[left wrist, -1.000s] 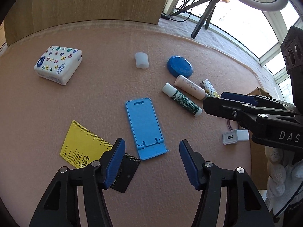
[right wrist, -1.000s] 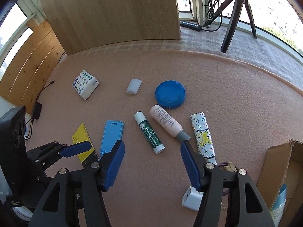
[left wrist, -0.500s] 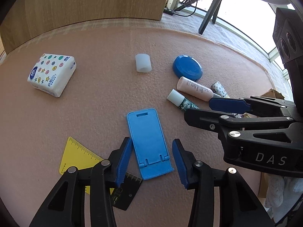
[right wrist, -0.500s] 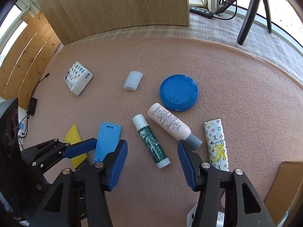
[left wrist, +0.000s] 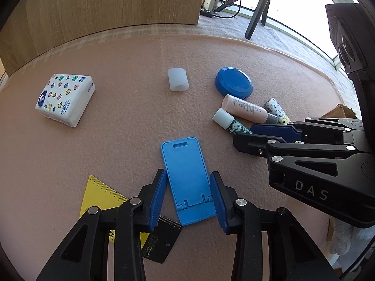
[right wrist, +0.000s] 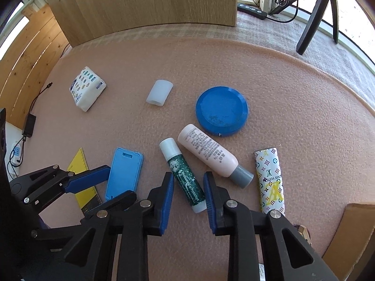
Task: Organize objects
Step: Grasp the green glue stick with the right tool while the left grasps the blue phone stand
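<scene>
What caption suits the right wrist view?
Right gripper closing around a green tube on the pink mat.

On the counter (right wrist: 293,98), the phone stand (left wrist: 187,178) lies between the left hand-held gripper's (left wrist: 188,196) closing jaws, a ruler (left wrist: 100,194) to its left. The glue stick (right wrist: 185,178) lies between the right hand-held gripper's (right wrist: 188,195) closing jaws, a bottle (right wrist: 211,154) just right, a round lid (right wrist: 221,111) behind. The tissue pack (right wrist: 86,89) sits far left.
</scene>
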`<act>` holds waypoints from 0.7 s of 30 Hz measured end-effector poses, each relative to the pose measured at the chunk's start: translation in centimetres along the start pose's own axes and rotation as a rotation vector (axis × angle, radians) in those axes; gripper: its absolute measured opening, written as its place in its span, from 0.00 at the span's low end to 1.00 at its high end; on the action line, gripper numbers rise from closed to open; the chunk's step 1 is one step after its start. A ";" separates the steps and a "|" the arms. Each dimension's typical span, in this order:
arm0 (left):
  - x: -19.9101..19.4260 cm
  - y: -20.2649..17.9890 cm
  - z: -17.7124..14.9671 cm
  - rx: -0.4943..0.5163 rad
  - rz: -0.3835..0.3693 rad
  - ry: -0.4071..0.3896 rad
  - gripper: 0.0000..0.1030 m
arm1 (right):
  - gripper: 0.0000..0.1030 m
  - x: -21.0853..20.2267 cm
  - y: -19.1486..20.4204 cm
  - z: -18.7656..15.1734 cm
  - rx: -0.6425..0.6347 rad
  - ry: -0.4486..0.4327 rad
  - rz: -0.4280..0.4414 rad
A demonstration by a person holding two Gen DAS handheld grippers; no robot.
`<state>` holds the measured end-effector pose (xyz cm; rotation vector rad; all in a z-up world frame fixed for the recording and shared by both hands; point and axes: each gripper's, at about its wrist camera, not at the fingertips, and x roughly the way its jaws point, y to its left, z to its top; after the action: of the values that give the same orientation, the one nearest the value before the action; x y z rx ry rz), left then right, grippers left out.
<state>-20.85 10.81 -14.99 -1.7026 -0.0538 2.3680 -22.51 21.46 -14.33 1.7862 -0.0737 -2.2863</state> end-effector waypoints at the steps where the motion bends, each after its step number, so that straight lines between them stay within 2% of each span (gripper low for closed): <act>1: -0.1 -0.1 -0.1 0.004 0.003 -0.002 0.39 | 0.20 0.0 -0.1 0.0 0.003 -0.001 0.000; 2: -0.1 0.0 0.0 0.004 0.005 -0.004 0.38 | 0.19 0.0 -0.1 -0.1 0.005 -0.003 0.000; 5: -0.6 0.3 -0.2 -0.009 0.015 -0.017 0.24 | 0.18 -0.1 -0.3 -0.4 0.009 -0.007 0.003; 8: -0.7 0.6 -0.2 -0.016 0.006 -0.012 0.20 | 0.17 -0.2 -0.3 -0.8 0.012 -0.013 0.005; 13: -0.7 0.4 -0.1 -0.004 0.006 -0.005 0.21 | 0.16 -0.4 -0.3 -1.5 0.008 -0.020 -0.002; 15: -0.6 0.2 0.0 -0.013 0.012 0.008 0.32 | 0.15 -0.4 -0.2 -1.5 0.005 -0.020 -0.006; 17: -0.4 -0.3 -0.1 -0.010 0.024 0.017 0.61 | 0.15 -0.4 -0.1 -1.4 0.009 -0.023 -0.007; 18: -0.4 -0.5 -0.1 -0.005 0.022 0.019 0.64 | 0.15 -0.5 -0.1 -1.5 0.011 -0.025 -0.008; 21: -0.1 -1.3 -0.2 0.016 0.043 0.016 0.65 | 0.15 -0.7 -0.4 -1.7 0.012 -0.031 -0.018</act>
<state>-20.42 11.98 -14.72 -1.7322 0.0046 2.3782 -20.74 22.15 -14.16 1.7649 -0.0769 -2.3314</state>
